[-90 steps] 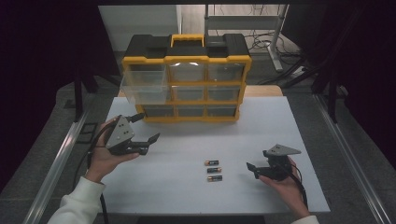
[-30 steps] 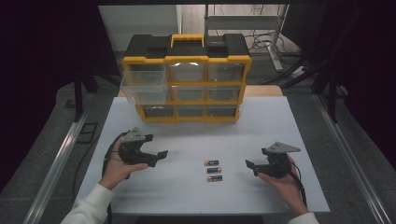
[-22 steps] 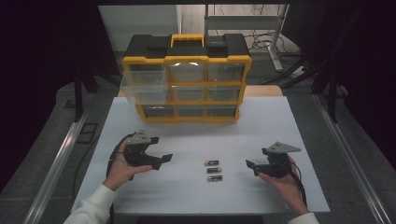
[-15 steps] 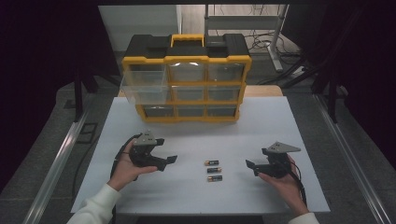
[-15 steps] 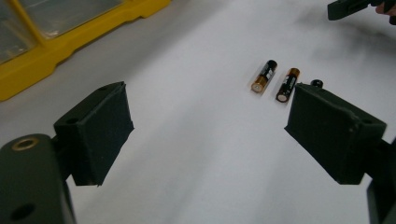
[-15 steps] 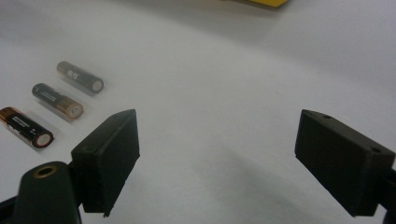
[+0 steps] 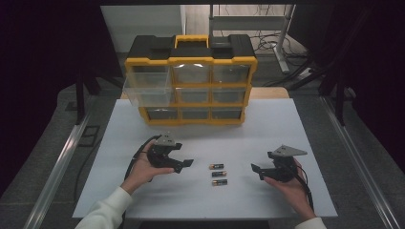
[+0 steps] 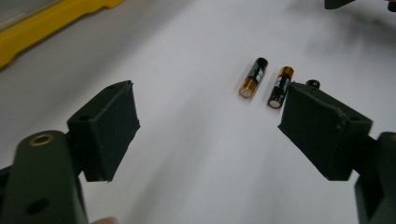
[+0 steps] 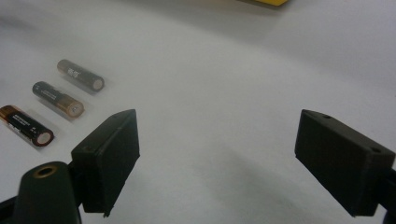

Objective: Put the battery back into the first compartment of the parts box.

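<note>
Batteries, three AA cells, are lying in a short near-to-far row on the white table (image 7: 286, 124), between the two grippers: far battery (image 7: 216, 166), middle battery (image 7: 218, 174), near battery (image 7: 219, 182), each lying crosswise, close together but not touching. Left gripper (image 7: 184, 163) is sitting just left of the far battery, jaws pointing right toward the row; its jaws are standing apart and have just been closing a little, with nothing between them, only bare table. In the left gripper view, two batteries are showing ahead of the jaws, one (image 8: 253, 77) clear of them, the next (image 8: 280, 87) just beside the right-hand jaw, and a third is mostly hidden behind that jaw. Left hand (image 7: 143, 169) is wrapping the gripper body, white sleeve (image 7: 102, 214) coming in from the near edge. Right gripper (image 7: 258, 171) is resting well to the right of the row, jaws pointing left, spread wide, gripping nothing; the right hand (image 7: 292, 188) is holding it low over the table. In the right gripper view, all three batteries are lying off to the left of the left-hand jaw. Yellow-and-black drawer organizer (image 7: 191, 81) is standing at the far side of the table, with its top-left clear drawer (image 7: 147, 90) pulled out toward the near side.
</note>
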The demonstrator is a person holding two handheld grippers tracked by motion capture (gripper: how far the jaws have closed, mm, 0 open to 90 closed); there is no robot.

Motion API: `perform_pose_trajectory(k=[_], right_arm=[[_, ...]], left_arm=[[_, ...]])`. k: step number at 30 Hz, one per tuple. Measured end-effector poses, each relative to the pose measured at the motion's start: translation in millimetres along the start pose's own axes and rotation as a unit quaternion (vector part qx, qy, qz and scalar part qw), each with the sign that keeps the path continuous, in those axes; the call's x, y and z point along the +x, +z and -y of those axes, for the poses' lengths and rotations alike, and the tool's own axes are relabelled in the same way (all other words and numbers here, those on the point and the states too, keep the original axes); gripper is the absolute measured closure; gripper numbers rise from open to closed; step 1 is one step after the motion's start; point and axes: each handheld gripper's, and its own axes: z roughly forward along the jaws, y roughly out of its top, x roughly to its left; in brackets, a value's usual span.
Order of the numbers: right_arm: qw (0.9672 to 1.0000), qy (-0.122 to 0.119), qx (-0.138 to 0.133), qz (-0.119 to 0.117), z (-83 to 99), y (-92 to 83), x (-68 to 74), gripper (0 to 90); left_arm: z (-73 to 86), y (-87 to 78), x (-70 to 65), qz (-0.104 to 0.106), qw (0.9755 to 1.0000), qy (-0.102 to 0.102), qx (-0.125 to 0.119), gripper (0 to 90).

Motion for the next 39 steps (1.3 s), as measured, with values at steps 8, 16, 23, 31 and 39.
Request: perform_pose_trajectory(k=[8, 16, 23, 31, 39], right_arm=[[1.0000, -0.001, 0.002, 0.000, 0.2, 0.6, 0.3, 14.0], [1.0000, -0.002, 0.003, -0.001, 0.3, 1.0, 0.2, 14.0], [1.0000, -0.002, 0.003, 0.001, 0.3, 0.5, -0.1, 14.0], [1.0000, -0.002, 0.004, 0.002, 0.4, 0.6, -0.3, 14.0], [1.0000, -0.003, 0.004, 0.002, 0.4, 0.6, -0.3, 14.0]], left_arm=[[-9.4, 21.6, -5.7, 0.011, 0.9992, 0.022, 0.030, 21.2], [-19.2, 36.3, -9.1, 0.012, 0.9979, 0.046, 0.045, 21.2], [-31.6, 51.1, -14.4, 0.016, 0.9958, 0.067, 0.061, 21.6], [-43.2, 63.2, -18.2, 0.027, 0.9931, 0.082, 0.079, 23.2], [-49.1, 75.8, -24.3, 0.034, 0.9904, 0.095, 0.095, 24.2]])
